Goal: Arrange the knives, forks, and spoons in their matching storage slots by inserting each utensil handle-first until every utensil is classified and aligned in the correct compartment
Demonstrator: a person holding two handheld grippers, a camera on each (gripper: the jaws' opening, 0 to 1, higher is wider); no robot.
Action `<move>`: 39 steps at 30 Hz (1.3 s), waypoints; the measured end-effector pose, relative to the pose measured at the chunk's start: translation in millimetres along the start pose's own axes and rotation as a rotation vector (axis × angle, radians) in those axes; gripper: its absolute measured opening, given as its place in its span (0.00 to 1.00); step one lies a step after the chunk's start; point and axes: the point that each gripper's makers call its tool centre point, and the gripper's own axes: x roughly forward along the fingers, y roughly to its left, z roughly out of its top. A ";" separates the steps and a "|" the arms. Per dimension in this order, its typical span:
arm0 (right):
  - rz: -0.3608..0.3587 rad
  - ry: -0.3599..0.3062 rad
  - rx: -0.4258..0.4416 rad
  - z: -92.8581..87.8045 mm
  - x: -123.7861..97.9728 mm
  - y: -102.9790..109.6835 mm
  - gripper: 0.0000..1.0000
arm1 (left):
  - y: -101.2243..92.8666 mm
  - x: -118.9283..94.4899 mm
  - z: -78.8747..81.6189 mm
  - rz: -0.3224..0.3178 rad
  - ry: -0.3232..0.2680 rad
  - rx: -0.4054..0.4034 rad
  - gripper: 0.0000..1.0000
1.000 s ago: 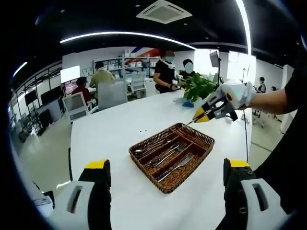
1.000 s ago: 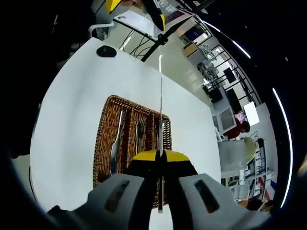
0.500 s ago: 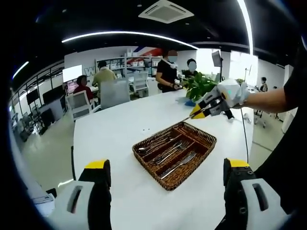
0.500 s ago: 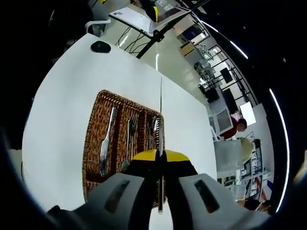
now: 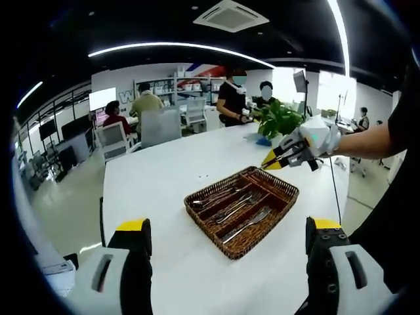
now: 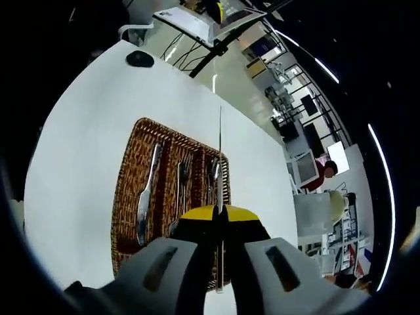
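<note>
white table (image 5: 151,177) stretches well ahead of both grippers, in an open office where people sit and stand at the far desks beyond a potted plant (image 5: 279,118). on the table lies the wicker tray (image 6: 125,203), with three long compartments side by side.

seen from the right gripper (image 6: 220,211), the tray lies directly below and ahead of the jaws, its compartments running the same way the jaws point. a knife (image 6: 149,187) rests in the compartment furthest to the gripper's left, a fork (image 6: 181,178) in the middle one, and spoons (image 6: 211,174) in the one nearest under the jaws.

the right gripper is pinched tight on a thin utensil (image 6: 220,151), seen edge-on as a bright line that sticks straight forward from the jaws; which kind it is cannot be told at this angle. its long axis is parallel to the compartments and it sits over the tray's spoon-side edge, above it and apart. in the left gripper view the right gripper (image 5: 274,161) hangs above the tray's far corner, tip slanted down toward it.

the left gripper (image 5: 230,233) is spread wide with nothing between its jaws, held back from the tray's near edge. the right is clearly the nearer. my judgement is that the coming move needs mostly a descent into the matching compartment.
</note>
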 end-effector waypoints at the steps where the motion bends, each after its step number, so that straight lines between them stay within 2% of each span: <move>1: -0.001 0.002 -0.001 -0.8 2.1 3.4 0.01 | 0.2 -0.1 0.1 0.003 0.001 0.002 1.00; 7: -0.003 -0.003 0.010 -1.2 7.5 17.9 0.01 | 1.1 -2.2 0.1 0.011 -0.002 -0.002 1.00; 12: 0.042 0.006 0.022 -6.9 17.5 40.2 0.01 | 0.9 -4.6 -1.3 0.016 -0.004 -0.007 1.00; 17: 0.055 0.010 0.019 -8.3 23.8 52.7 0.01 | 0.3 -8.6 -4.6 0.021 -0.003 -0.017 1.00; 23: 0.042 0.016 0.021 -14.4 31.5 66.1 0.01 | 2.7 -14.6 -7.7 0.038 -0.007 -0.024 1.00; 31: 0.093 0.038 0.006 -25.9 45.6 90.0 0.01 | 4.2 -22.7 -7.6 0.061 -0.020 -0.039 1.00; 39: 0.141 0.014 0.014 -27.0 61.9 108.7 0.01 | 0.6 -21.3 -5.1 0.064 -0.017 -0.025 1.00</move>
